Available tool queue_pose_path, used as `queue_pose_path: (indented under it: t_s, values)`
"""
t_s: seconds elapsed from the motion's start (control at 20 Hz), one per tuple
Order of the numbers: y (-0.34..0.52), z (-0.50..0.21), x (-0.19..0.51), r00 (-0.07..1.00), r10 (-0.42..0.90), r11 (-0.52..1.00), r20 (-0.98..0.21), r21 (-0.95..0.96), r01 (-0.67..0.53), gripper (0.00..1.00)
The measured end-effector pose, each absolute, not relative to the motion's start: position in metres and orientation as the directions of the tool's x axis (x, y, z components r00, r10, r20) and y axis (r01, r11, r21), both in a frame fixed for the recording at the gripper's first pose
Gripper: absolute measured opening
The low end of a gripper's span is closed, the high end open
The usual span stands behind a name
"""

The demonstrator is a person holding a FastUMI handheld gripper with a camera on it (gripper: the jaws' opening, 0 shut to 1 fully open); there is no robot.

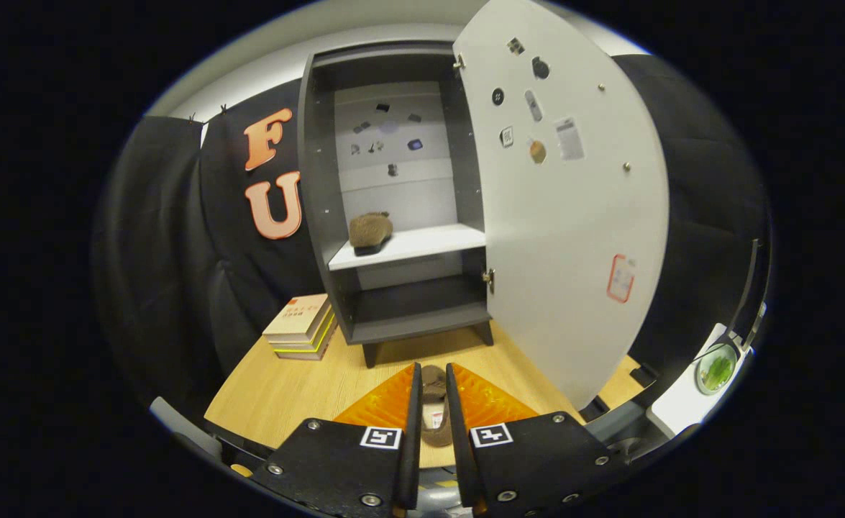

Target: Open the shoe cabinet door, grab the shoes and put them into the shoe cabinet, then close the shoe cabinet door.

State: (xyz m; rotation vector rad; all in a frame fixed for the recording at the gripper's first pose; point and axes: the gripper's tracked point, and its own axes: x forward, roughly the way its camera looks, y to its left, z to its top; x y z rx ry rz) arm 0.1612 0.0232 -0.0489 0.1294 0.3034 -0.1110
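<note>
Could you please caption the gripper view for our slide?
Claw shut on second shoe, facing open cabinet with first shoe shelved.

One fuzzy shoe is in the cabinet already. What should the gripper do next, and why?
Probably carry the second shoe, gripped between the fingers of the gripper, forward toward the white shelf. The cabinet door stands open, and the first shoe sits there with room beside it.

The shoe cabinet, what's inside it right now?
Inside the shoe cabinet, one brown shoe sits on the white shelf. The dark bottom shelf looks bare. The open door hides nothing inside. The second shoe is between the gripper fingers.
</note>
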Motion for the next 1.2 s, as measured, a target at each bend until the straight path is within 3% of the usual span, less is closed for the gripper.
queue_pose_path:
  t_s: [0.45,1.2]
  values:
    - [0.022,-0.150,0.157,0.876,0.023,0.995,-0.482,0.101,0.029,0.21]
    - [0.026,-0.269,0.239,0.740,0.068,0.991,-0.669,0.133,0.029,0.22]
